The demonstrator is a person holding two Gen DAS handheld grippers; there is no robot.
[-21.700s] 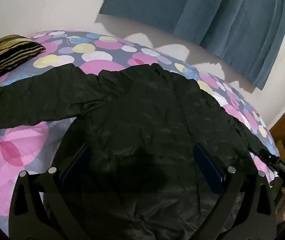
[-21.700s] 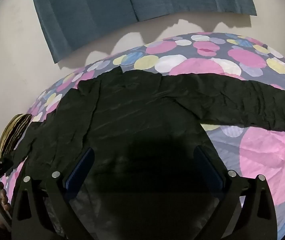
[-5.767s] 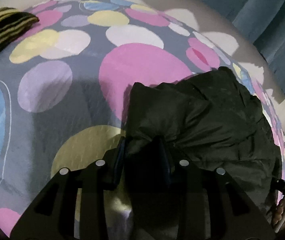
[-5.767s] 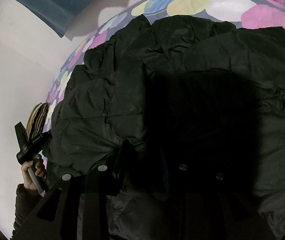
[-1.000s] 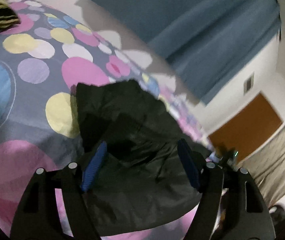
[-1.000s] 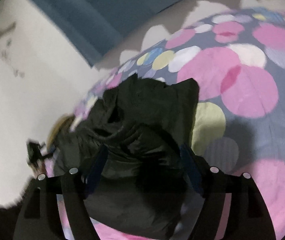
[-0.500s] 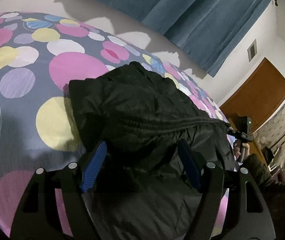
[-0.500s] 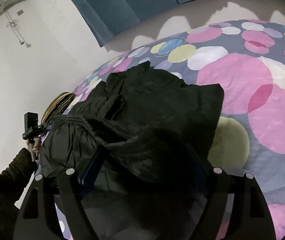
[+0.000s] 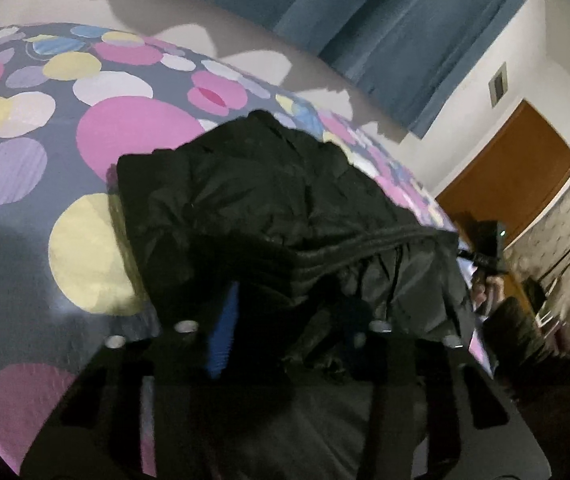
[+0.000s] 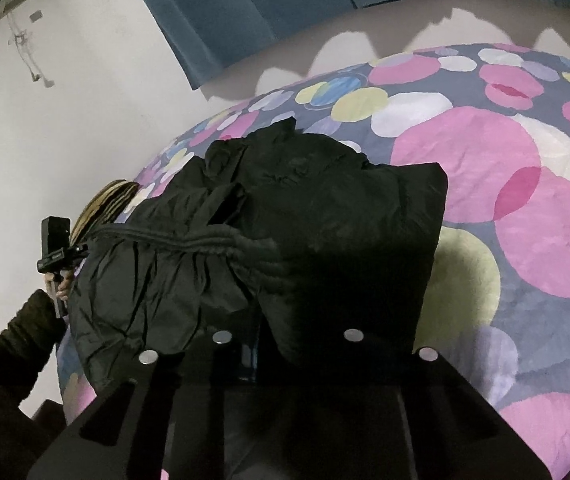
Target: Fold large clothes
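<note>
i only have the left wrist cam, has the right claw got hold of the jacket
Observer: Yes. In the right wrist view the right claw has just been closing, and its jaws now pinch the near fold of the jacket.
Operator: cant see the jacket's right side from here, is it tidy
Observer: Its right edge runs fairly straight to a squarish far corner and lies on the bed, beside a yellow circle.
</note>
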